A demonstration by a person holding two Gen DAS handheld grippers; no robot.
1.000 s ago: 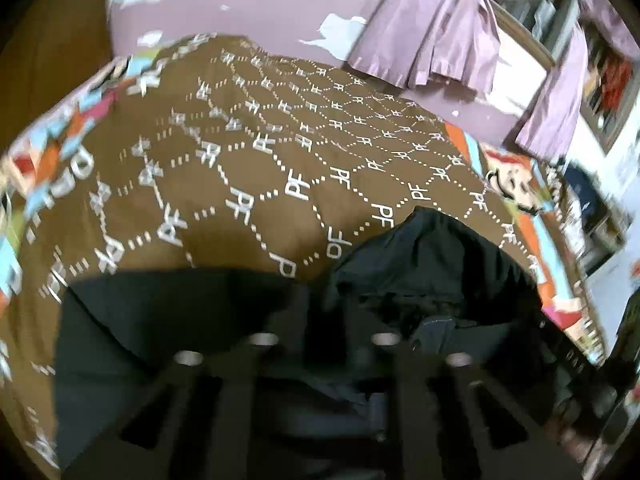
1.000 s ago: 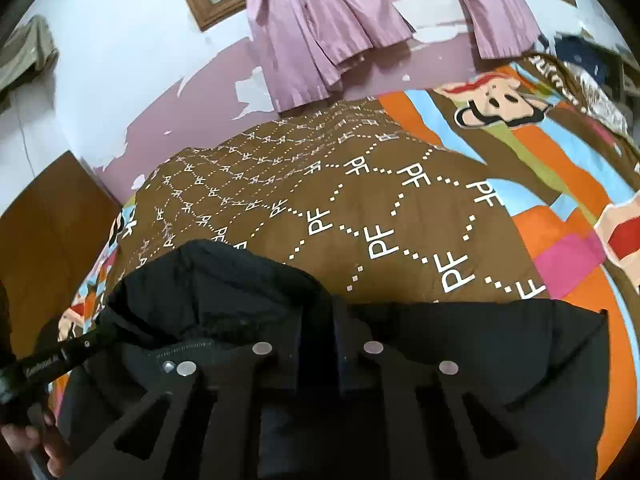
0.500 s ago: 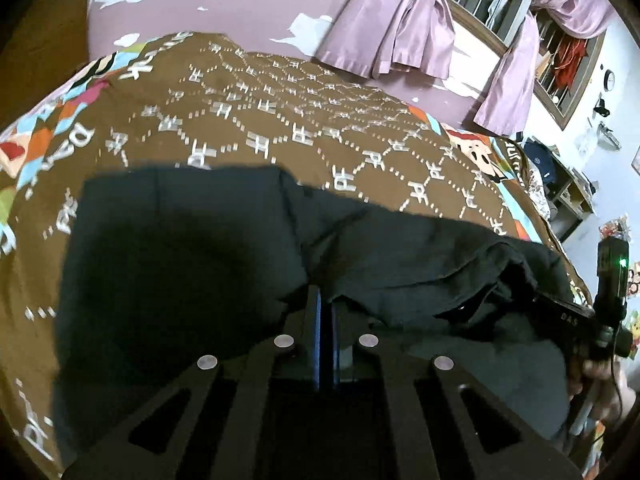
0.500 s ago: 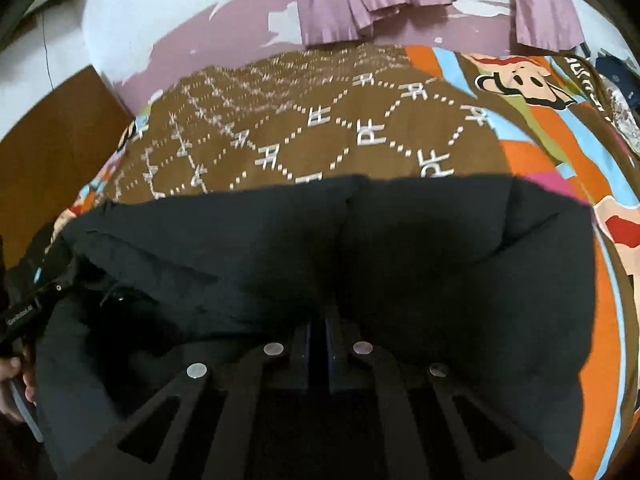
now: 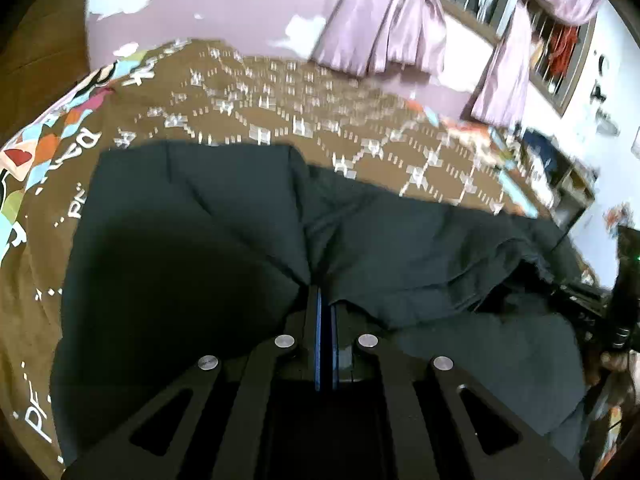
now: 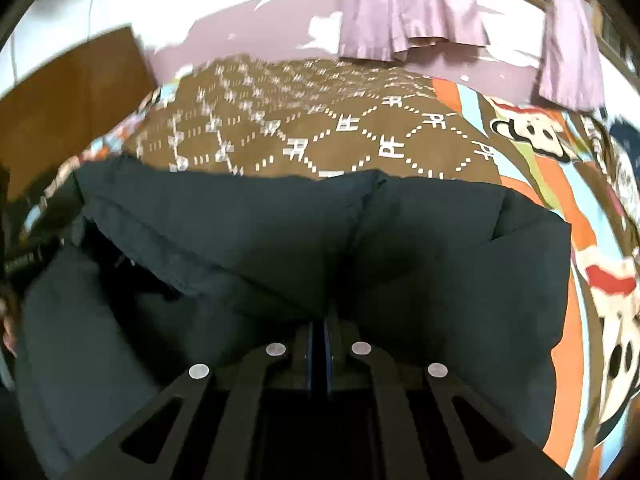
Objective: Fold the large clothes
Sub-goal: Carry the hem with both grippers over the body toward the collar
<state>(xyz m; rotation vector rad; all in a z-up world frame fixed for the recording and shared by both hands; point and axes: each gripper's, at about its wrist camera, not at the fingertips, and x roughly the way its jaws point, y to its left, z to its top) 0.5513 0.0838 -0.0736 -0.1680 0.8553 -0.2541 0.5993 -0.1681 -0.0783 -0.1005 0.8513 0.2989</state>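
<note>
One dark garment (image 5: pixel 208 240) lies spread on the bed, straight ahead of both hand-held grippers, with a folded-over layer reaching away from them toward the wall. The left hand-held gripper (image 5: pixel 325 300) has its two fingers pressed together on a pinch of the garment's cloth, which bunches into creases right at the tips. The right hand-held gripper (image 6: pixel 318 320) is likewise clamped on a fold of the same garment (image 6: pixel 440 248). In the left view the other hand-held gripper (image 5: pixel 624 292) shows at the far right edge. Beyond the garment stretches one brown bedspread (image 5: pixel 280 120) with a white lattice of letters, its border striped in orange and blue with cartoon faces (image 6: pixel 532 132). Behind the bed, two purple curtains (image 6: pixel 408 8) hang against the peeling wall (image 5: pixel 224 16).
</note>
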